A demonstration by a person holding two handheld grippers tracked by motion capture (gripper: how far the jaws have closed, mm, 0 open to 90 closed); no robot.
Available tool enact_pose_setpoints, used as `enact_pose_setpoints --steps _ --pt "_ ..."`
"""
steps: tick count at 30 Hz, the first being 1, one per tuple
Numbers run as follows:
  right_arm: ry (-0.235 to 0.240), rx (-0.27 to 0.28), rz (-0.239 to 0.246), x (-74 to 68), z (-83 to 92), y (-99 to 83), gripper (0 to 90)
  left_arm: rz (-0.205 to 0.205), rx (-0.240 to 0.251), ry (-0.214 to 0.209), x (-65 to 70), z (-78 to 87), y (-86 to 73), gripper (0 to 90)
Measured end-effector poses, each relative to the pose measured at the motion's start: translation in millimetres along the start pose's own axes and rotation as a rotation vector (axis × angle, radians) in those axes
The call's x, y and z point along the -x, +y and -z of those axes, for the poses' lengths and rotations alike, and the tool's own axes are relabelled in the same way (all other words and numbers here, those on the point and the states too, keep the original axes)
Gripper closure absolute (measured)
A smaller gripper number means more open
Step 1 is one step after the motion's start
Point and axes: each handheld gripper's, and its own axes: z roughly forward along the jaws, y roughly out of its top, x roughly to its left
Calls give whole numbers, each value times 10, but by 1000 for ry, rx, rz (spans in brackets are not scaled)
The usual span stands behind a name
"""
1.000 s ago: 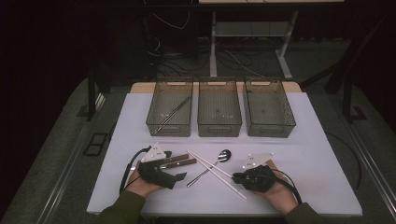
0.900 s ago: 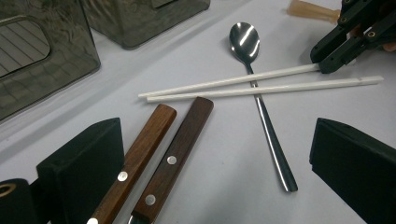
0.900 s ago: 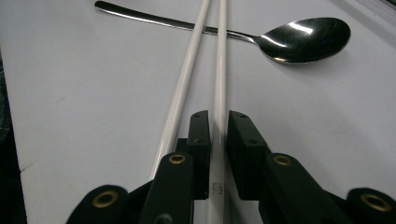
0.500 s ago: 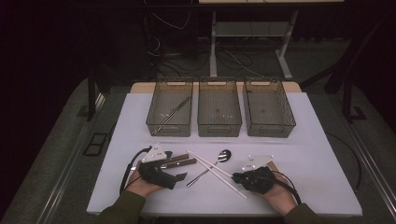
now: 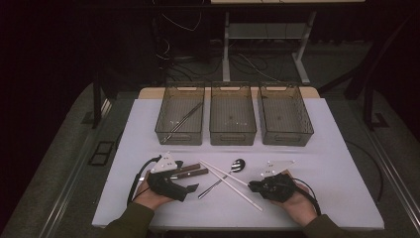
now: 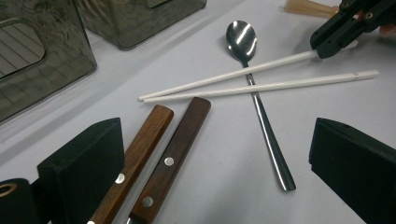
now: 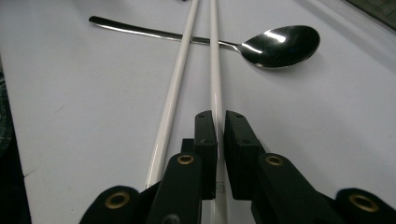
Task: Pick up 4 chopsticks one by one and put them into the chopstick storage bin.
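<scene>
Right claw is clamped on one white chopstick close to its end, jaws nearly together with the stick pinched between the pads; in the left gripper view the same claw sits on the end of the upper stick. Left claw stands apart, holding nothing, above two wooden handles. Both chopsticks lie near the front edge of the desk, about mid-width, slanting across a steel spoon; the second chopstick lies just beside the gripped one and almost parallel to it. Handling judgement: the stick is thin, light, stiff and smooth, so it should lift with little force but may swivel or slip in a pinch this near the end. A hold nearer mid-length would balance better; with the present end hold, keep the pads square across the stick and raise it level. Because the gripped stick rests on the spoon handle, lifting straight up should avoid dragging the spoon or nudging its neighbour. Three bins stand at the far edge, the left one holding long utensils.
</scene>
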Motion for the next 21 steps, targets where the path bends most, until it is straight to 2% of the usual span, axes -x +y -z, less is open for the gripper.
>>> enact_pose_setpoints --steps 11,21 --pt "30 90 -42 105 204 50 843 -2 5 -9 6 2 3 20" --pt "40 163 -62 211 398 79 843 -10 15 -25 21 13 7 13"
